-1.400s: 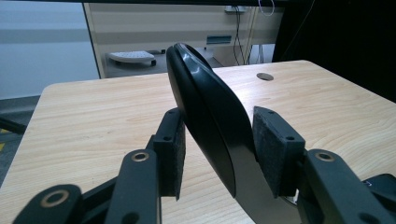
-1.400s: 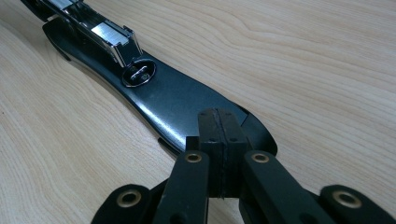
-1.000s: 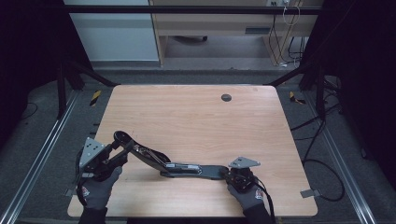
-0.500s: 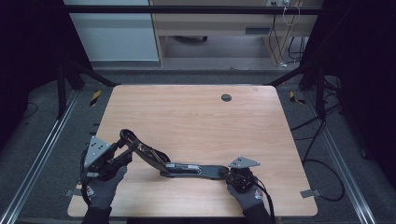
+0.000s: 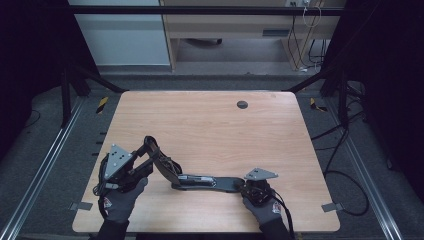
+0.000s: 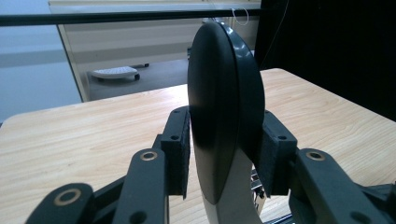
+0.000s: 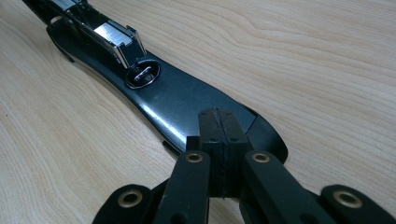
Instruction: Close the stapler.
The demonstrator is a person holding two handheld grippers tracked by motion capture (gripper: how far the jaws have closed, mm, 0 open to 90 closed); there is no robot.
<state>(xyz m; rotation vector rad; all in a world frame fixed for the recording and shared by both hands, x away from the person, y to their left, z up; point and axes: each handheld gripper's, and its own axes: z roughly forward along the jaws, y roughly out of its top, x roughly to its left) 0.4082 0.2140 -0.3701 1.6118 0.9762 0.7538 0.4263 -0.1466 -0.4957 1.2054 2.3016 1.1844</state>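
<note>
A long black stapler lies open on the wooden table [image 5: 210, 125]. Its base [image 5: 210, 182] rests flat near the front edge. Its top arm [image 5: 160, 160] slopes up to the left. My left gripper [image 5: 142, 157] is shut on the arm's rounded end [image 6: 219, 107], and its jaws have just been closing with both pads [image 6: 180, 144] against it. My right gripper [image 5: 246, 187] is shut, pad against pad, with its tips [image 7: 219, 126] down on the front end of the base [image 7: 177, 98]. In front of the tips I see the anvil [image 7: 142, 74] and the metal staple channel [image 7: 112, 39].
A small dark round grommet [image 5: 242, 104] sits in the table's far half. Metal frame rails [image 5: 45, 165] run along both sides of the table. Cables [image 5: 340, 135] lie on the floor at the right. A cabinet [image 5: 225, 25] stands beyond the far edge.
My left gripper has moved right and slightly up with the stapler's top arm, which now stands steeper. The right gripper and the base have stayed put.
</note>
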